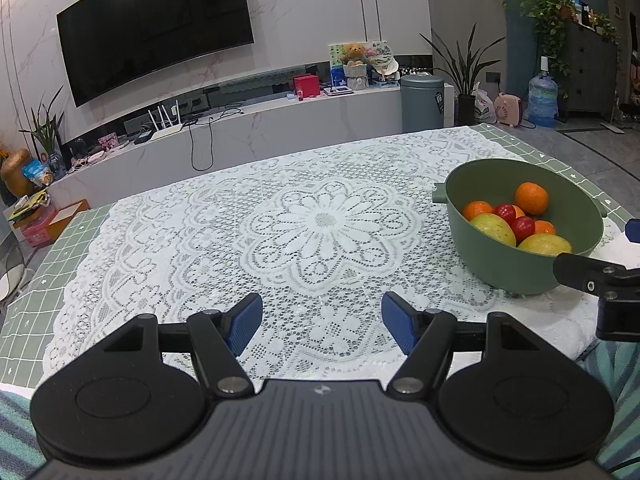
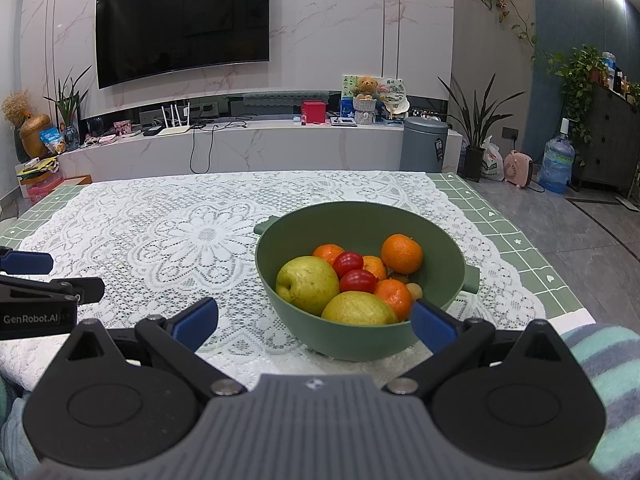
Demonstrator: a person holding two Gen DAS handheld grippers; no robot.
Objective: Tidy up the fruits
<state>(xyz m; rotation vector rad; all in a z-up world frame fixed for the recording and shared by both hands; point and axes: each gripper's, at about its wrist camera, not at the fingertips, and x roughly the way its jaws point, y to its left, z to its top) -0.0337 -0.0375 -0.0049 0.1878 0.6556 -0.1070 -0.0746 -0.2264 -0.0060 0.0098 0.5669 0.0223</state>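
Sitting on the white lace tablecloth (image 2: pixel 168 240) that covers the green checked desk (image 2: pixel 516 236), the green bowl (image 2: pixel 360 336) holds all the visible fruit: two yellow-green pears (image 2: pixel 307 284), several oranges with the top one (image 2: pixel 401 253) resting against the far right wall, two red cherry tomatoes (image 2: pixel 357 281) in the middle, and a small tan fruit (image 2: pixel 414 290) near the right side that I cannot identify. In the left wrist view the bowl (image 1: pixel 516 268) stands to the right, with the same orange (image 1: pixel 531 198) highest in the pile. The left gripper (image 1: pixel 322 322) hovers low over the bare lace, its blue-padded jaws spread wide with nothing between them. The right gripper (image 2: pixel 314 322) is also spread wide and empty, its jaws straddling the near side of the bowl, with the right pad (image 2: pixel 434 326) in line with the bowl's near rim; contact cannot be judged. A wall-mounted television (image 2: pixel 182 22) hangs above a marble media shelf (image 2: pixel 256 146) behind the desk
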